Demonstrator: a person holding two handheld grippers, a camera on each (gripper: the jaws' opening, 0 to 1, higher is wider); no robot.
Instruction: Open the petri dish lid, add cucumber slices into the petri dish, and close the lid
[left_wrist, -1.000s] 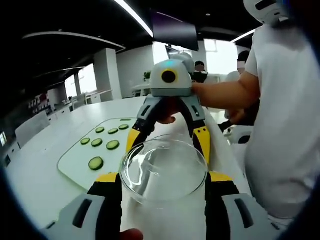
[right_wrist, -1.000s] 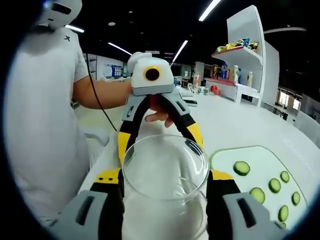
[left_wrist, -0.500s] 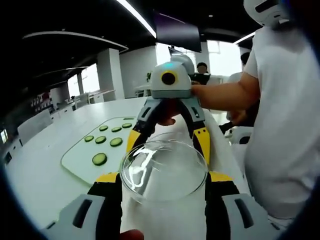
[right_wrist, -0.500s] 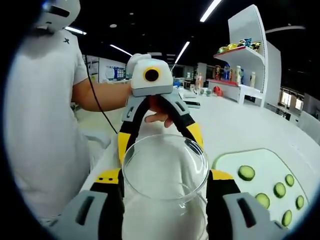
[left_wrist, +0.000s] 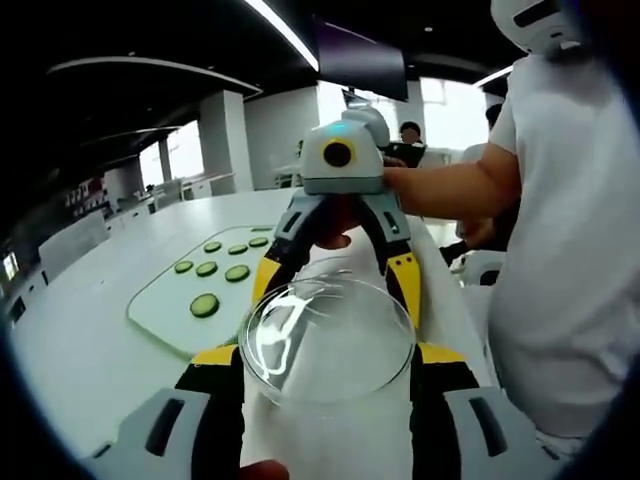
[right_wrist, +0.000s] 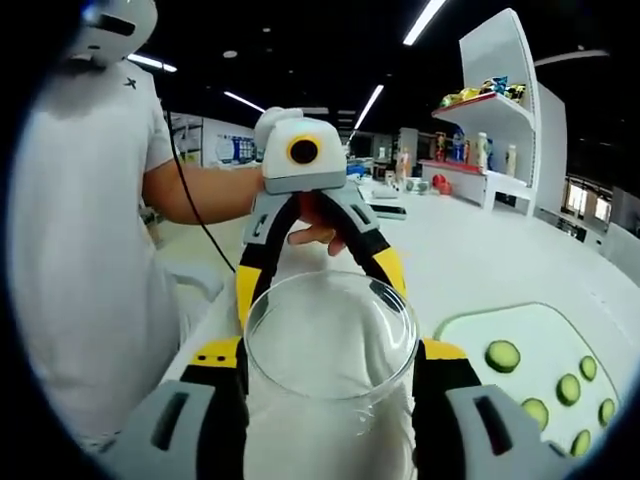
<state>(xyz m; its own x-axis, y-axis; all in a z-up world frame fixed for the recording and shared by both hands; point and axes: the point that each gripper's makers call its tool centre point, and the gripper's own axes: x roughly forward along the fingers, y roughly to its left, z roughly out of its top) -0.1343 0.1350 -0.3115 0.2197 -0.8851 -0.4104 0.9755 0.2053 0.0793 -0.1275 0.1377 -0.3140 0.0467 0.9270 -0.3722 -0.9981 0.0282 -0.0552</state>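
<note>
1. Left gripper view, lower centre: the left gripper (left_wrist: 328, 350) has its two yellow-and-black jaws clasped against opposite sides of a clear round petri dish (left_wrist: 328, 340), which sits between them just above the bottom of the frame.
2. Same view, centre: the right gripper (left_wrist: 340, 275) enters from the far side, its jaws straddling the far rim of the same glassware. Whether they clamp the lid or the base cannot be told.
3. Same view, left of centre: a pale green cutting board (left_wrist: 165, 300) lies on the white table (left_wrist: 70, 350), well apart from the dish, bearing cucumber slices (left_wrist: 205, 305).
4. Same view, right side: a person in a white shirt (left_wrist: 560, 260) fills the edge, a hand (left_wrist: 335, 225) behind the opposing gripper.
5. Right gripper view, lower centre: the right gripper (right_wrist: 330, 355) grasps the glass petri dish (right_wrist: 330, 335) between its jaws, with a second glass rim visible just below the upper one.
6. Same view, centre: the left gripper (right_wrist: 318, 270) faces the camera, jaws at the far rim of the dish.
7. Same view, lower right: the cutting board (right_wrist: 470, 330) with cucumber slices (right_wrist: 502, 355) lies beside and apart from the dish.
8. Same view, upper right: a white shelf (right_wrist: 500, 120) holds coloured items.
</note>
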